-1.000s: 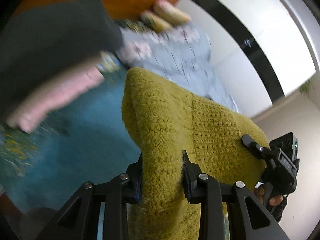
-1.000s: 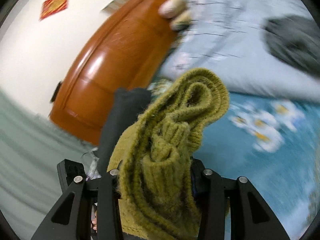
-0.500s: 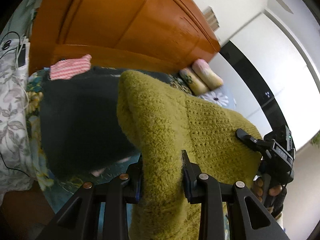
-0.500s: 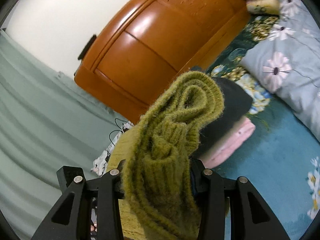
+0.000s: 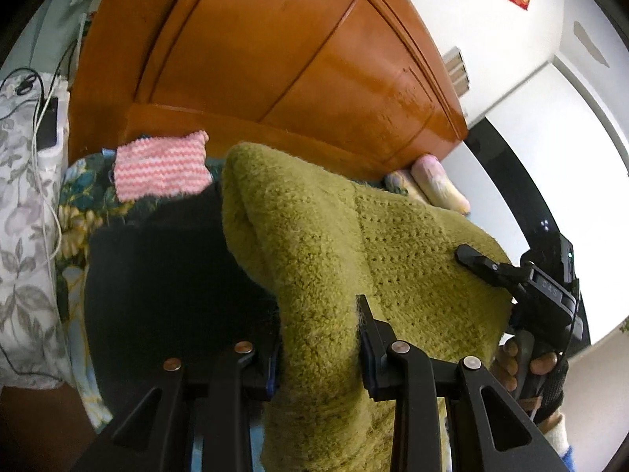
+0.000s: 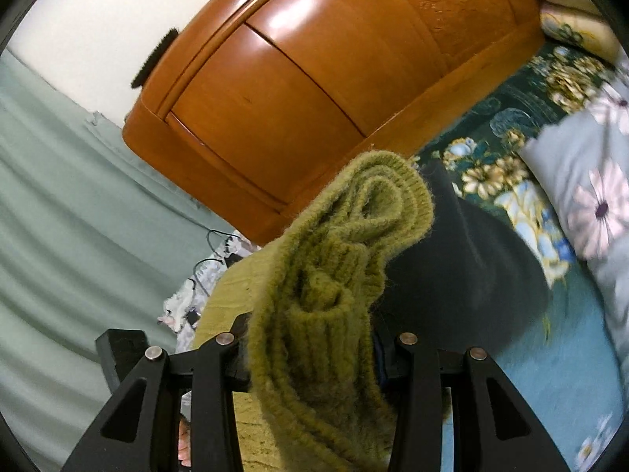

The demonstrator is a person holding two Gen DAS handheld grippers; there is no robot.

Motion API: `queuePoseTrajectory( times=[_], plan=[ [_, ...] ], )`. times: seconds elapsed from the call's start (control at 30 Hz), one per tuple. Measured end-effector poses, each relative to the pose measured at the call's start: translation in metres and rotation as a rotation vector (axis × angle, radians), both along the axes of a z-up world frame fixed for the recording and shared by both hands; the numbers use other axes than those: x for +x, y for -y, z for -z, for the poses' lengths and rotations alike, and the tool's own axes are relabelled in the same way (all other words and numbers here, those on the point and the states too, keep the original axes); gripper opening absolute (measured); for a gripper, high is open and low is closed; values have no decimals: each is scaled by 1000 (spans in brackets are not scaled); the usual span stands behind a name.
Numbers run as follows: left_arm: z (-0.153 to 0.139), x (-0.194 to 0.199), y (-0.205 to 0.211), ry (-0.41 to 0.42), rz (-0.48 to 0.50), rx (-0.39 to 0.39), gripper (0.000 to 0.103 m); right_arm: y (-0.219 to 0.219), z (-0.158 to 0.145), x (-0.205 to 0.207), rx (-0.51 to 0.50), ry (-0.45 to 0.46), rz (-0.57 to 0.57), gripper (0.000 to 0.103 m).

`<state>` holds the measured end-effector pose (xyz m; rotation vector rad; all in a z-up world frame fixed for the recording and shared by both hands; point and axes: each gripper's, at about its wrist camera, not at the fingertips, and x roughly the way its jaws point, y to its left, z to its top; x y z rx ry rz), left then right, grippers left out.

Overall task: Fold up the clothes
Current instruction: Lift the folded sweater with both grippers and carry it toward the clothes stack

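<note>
Left wrist view shows my left tool (image 5: 319, 348) and right tool (image 6: 314, 348) each clamped on the sweater (image 5: 326, 244), aloft over the bed (image 6: 550, 354); soft, bulky knit, best pinched through thick folds.

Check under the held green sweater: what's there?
A dark folded garment lies below the green sweater, with a pink striped knit past it. The sweater covers whatever sits directly beneath its middle.
</note>
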<state>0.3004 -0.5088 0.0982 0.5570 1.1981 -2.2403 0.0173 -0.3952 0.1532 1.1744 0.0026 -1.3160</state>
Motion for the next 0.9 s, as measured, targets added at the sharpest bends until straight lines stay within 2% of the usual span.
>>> queuePoseTrajectory(
  times=[0.17, 0.33, 0.43, 0.53, 0.67, 0.77, 0.83, 0.9],
  plan=[
    [6, -11, 9, 21, -68, -80, 33, 52, 1, -9, 4, -50, -69, 43],
    [38, -16, 27, 51, -95, -24, 33, 80, 31, -10, 52, -63, -99, 43],
    [52, -12, 32, 55, -102, -3, 33, 85, 55, -16, 91, -63, -72, 44],
    [52, -14, 31, 58, -84, -7, 34, 81, 70, -29, 90, -17, -23, 52],
    [45, -17, 30, 69, -72, 7, 41, 61, 66, -50, 34, 27, 86, 58],
    [38, -15, 28, 98, -66, 3, 53, 42, 53, -60, 7, 25, 173, 58],
    [28, -10, 24, 122, -80, -44, 60, 31, 43, -61, 1, -5, 214, 58],
    [14, -5, 19, 150, -104, -115, 64, 24, 29, -57, 16, -88, 236, 58]
  ],
)
